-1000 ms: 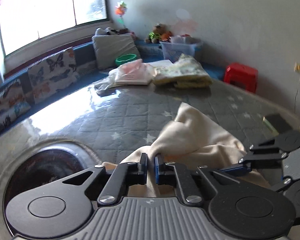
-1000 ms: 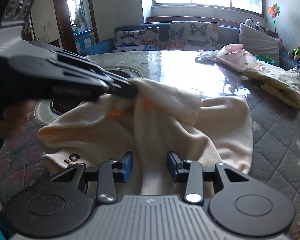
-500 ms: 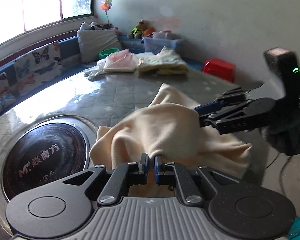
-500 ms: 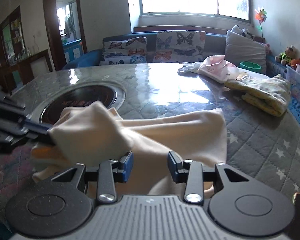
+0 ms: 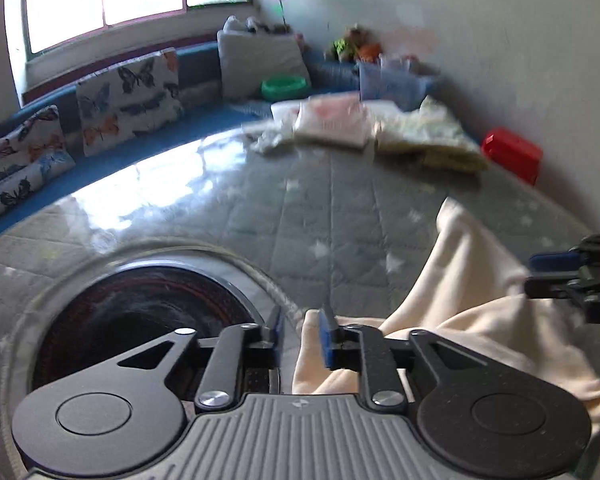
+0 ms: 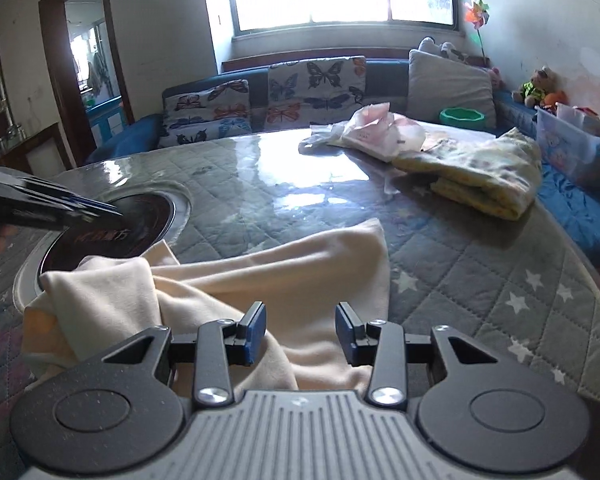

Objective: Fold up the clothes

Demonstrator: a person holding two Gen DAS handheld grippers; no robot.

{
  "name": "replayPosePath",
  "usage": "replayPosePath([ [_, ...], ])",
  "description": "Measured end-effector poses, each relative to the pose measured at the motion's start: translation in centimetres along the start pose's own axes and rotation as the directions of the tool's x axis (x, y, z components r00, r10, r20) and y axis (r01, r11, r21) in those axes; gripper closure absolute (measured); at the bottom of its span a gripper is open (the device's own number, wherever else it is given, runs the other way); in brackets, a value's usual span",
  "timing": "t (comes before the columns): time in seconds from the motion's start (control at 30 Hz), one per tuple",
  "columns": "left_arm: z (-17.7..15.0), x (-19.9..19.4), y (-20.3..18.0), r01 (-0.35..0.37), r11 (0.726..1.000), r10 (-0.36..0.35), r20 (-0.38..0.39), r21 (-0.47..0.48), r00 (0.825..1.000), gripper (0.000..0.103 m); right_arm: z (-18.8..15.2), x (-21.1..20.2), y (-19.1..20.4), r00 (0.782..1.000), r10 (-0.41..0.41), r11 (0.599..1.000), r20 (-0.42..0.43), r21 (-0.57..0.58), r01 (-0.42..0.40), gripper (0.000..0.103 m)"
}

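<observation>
Half a second ago the left gripper [image 5: 299, 334] pinched the cream garment [image 6: 284, 276]; now its jaws stand parted and the cloth lies slumped on the quilted table [image 6: 480, 264]. The right gripper [image 6: 300, 332] hangs spread over the cloth's near edge, holding nothing. With nothing gripping it, the loose heap could bunch further and the fold's edges drift askew.

One cream garment [image 6: 284, 280] on the table [image 6: 480, 264]. Two folded piles far right: pink [image 6: 376, 132], yellow [image 6: 484, 172]. Three butterfly cushions [image 6: 316, 88], one grey cushion [image 6: 448, 80], one green bowl [image 6: 462, 114], one pinwheel [image 6: 476, 12], one red stool [image 5: 512, 154]. Two claws: left claw [image 5: 300, 336], right claw [image 6: 300, 332].
</observation>
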State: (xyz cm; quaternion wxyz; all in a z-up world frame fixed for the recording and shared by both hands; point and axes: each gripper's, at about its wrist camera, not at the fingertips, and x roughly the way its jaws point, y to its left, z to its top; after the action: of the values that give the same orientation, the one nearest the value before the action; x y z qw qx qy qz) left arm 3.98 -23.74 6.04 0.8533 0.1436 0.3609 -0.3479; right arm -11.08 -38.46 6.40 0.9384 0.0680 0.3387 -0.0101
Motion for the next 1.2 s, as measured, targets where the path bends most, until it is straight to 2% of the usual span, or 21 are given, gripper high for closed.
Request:
replayPosePath([
  [0.07, -0.3, 1.2, -0.1, 0.015, 1.000, -0.015, -0.024, -0.001, 1.000, 0.075, -0.3, -0.3, 0.3, 1.000, 0.015, 1.000, -0.005, -0.009, -0.015, 0.064],
  [0.13, -0.5, 1.9, -0.1, 0.031, 0.999, -0.032, -0.038, -0.008, 0.999, 0.059, -0.6, -0.7, 0.8, 0.999, 0.031, 0.999, -0.008, -0.019, -0.031, 0.060],
  [0.2, -0.9, 2.1, -0.5, 0.041, 0.999, -0.041, -0.041, 0.007, 0.998, 0.059, -0.8, -1.3, 1.3, 0.999, 0.051, 0.998, -0.007, -0.030, -0.051, 0.057],
  [0.3, -1.3, 2.3, -1.2, 0.054, 0.998, -0.053, -0.049, 0.037, 0.997, 0.062, -1.2, -1.9, 2.2, 0.997, 0.081, 0.995, -0.014, -0.053, -0.081, 0.056],
  [0.5, -1.6, 2.9, -0.9, 0.061, 0.998, -0.062, -0.060, -0.012, 0.996, 0.089, -1.8, -2.0, 3.8, 0.993, 0.107, 0.990, -0.041, -0.093, -0.110, 0.052],
  [0.53, -1.7, 2.8, -0.9, 0.048, 0.999, -0.049, -0.055, -0.014, 0.997, 0.096, -1.8, -2.0, 4.0, 0.993, 0.112, 0.988, -0.049, -0.100, -0.116, 0.052],
  [0.6, -1.8, 2.4, -0.7, 0.021, 1.000, -0.022, -0.045, -0.023, 0.999, 0.099, -1.8, -1.8, 4.6, 0.991, 0.120, 0.985, -0.059, -0.121, -0.126, 0.052],
  [0.77, -2.7, 0.8, 2.1, -0.076, 0.991, 0.073, -0.031, -0.107, 0.997, 0.101, -1.9, -1.1, 6.4, 0.984, 0.149, 0.971, -0.093, -0.176, -0.164, 0.051],
  [0.83, -3.0, 0.2, 3.2, -0.096, 0.985, 0.093, -0.029, -0.141, 0.995, 0.101, -2.0, -0.8, 7.0, 0.982, 0.161, 0.967, -0.098, -0.185, -0.177, 0.051],
  [0.9, -3.0, -0.2, 3.7, -0.047, 0.987, 0.044, -0.022, -0.157, 0.999, 0.101, -2.1, -0.7, 7.4, 0.981, 0.167, 0.966, -0.102, -0.185, -0.183, 0.051],
  [1.0, -2.4, -0.4, 2.4, 0.009, 0.995, -0.008, 0.008, -0.096, 1.000, 0.097, -2.4, -0.5, 7.8, 0.979, 0.171, 0.965, -0.112, -0.182, -0.189, 0.050],
  [1.1, -1.6, 0.4, 0.8, 0.042, 0.998, -0.042, 0.010, -0.047, 0.999, 0.091, -2.6, -0.6, 8.0, 0.979, 0.166, 0.966, -0.118, -0.181, -0.185, 0.049],
  [1.2, -1.0, 1.7, -0.2, 0.055, 0.998, -0.056, -0.009, -0.032, 0.998, 0.079, -2.7, -0.9, 7.9, 0.979, 0.165, 0.966, -0.118, -0.183, -0.185, 0.048],
])
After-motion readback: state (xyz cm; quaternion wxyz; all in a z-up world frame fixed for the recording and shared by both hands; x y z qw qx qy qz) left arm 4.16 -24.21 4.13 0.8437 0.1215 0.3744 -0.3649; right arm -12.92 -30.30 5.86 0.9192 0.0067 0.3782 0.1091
